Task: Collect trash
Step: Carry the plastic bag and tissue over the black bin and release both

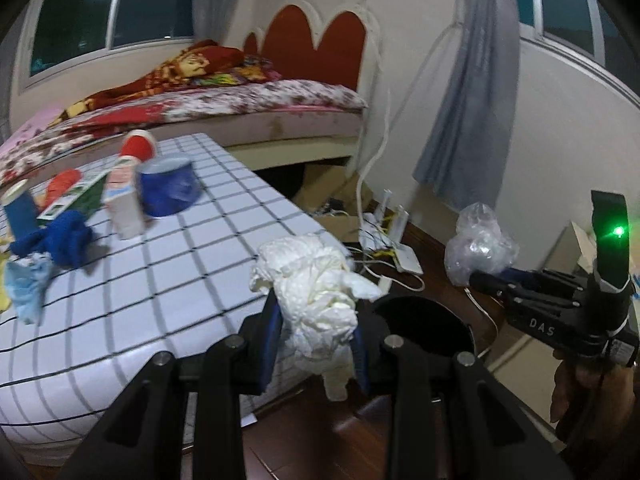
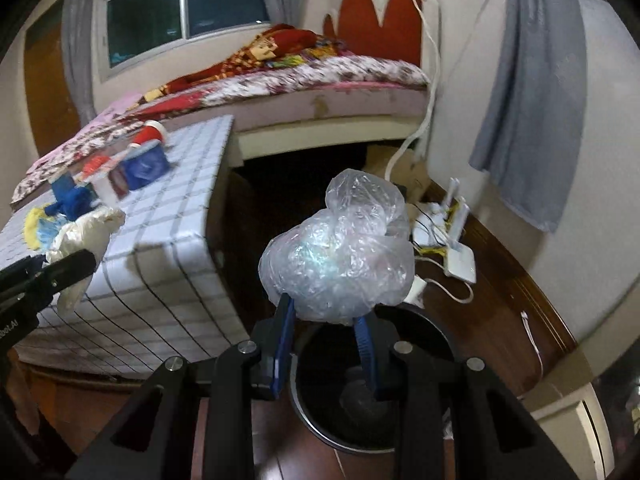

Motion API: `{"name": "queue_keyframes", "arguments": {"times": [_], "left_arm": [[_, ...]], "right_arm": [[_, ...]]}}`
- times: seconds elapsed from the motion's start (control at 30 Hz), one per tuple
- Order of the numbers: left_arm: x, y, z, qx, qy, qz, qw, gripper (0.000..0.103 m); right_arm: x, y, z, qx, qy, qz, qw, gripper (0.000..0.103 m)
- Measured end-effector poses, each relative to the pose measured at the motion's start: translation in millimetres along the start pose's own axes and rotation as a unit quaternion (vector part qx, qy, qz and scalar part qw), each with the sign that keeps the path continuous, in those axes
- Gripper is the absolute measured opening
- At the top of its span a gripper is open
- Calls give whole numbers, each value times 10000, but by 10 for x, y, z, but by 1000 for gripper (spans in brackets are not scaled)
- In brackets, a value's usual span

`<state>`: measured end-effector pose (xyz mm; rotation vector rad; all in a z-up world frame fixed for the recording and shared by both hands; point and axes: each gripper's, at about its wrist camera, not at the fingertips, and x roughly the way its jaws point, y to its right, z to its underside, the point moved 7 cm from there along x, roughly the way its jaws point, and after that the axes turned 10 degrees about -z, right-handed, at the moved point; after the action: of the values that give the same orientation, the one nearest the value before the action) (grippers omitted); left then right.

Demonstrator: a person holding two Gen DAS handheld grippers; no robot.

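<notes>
My left gripper [image 1: 316, 312] is shut on a crumpled white tissue wad [image 1: 316, 280] and holds it beside the right edge of the checked table [image 1: 168, 288], just left of the black trash bin [image 1: 424, 324] on the floor. My right gripper [image 2: 324, 316] is shut on a crumpled clear plastic bag [image 2: 340, 256] and holds it above the bin's open mouth [image 2: 360, 400]. The right gripper with its bag [image 1: 480, 240] also shows in the left wrist view. The tissue [image 2: 88, 232] shows at the left of the right wrist view.
On the table stand a blue tape roll [image 1: 168, 188], a white carton [image 1: 122, 200], a red cup [image 1: 138, 146], a blue cloth [image 1: 60, 240] and a pale blue scrap [image 1: 28, 284]. A white router [image 2: 460, 252] and cables lie on the floor behind the bin. A bed is beyond.
</notes>
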<state>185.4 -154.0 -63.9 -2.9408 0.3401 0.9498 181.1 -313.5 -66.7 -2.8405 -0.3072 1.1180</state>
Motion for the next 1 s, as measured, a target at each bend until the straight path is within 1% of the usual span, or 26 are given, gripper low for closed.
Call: {"name": "queue_keyframes", "arguments": {"times": [0.2, 0.37, 0.5, 0.6, 0.63, 0.73, 0.9, 0.97, 1.0], "left_arm": [[168, 463, 147, 308, -315, 483, 9979, 33], [349, 819, 303, 577, -618, 836, 9929, 33], [514, 1014, 426, 688, -908, 1069, 9877, 33], [676, 1138, 525, 798, -1143, 1187, 9831, 33], [792, 1168, 522, 846, -1209, 1190, 9819, 33], [908, 1255, 597, 831, -1442, 1287, 9776, 33], [1020, 1342, 648, 804, -1609, 1391, 9738, 35], [1070, 1385, 666, 823, -1676, 1456, 9716, 37], [1097, 1401, 676, 822, -1716, 1492, 9703, 44]], "right_arm": [[5, 326, 227, 148, -191, 170, 9996, 32], [60, 557, 484, 167, -446, 255, 9985, 32], [136, 701, 665, 207, -695, 307, 9969, 32], [219, 792, 757, 242, -860, 312, 9955, 32], [253, 820, 785, 262, -911, 295, 9951, 32], [372, 893, 883, 312, -1076, 233, 9934, 32], [557, 951, 993, 346, -1313, 109, 9907, 32], [609, 963, 1011, 321, -1386, 89, 9898, 32], [657, 977, 1030, 301, -1487, 54, 9884, 40]]}}
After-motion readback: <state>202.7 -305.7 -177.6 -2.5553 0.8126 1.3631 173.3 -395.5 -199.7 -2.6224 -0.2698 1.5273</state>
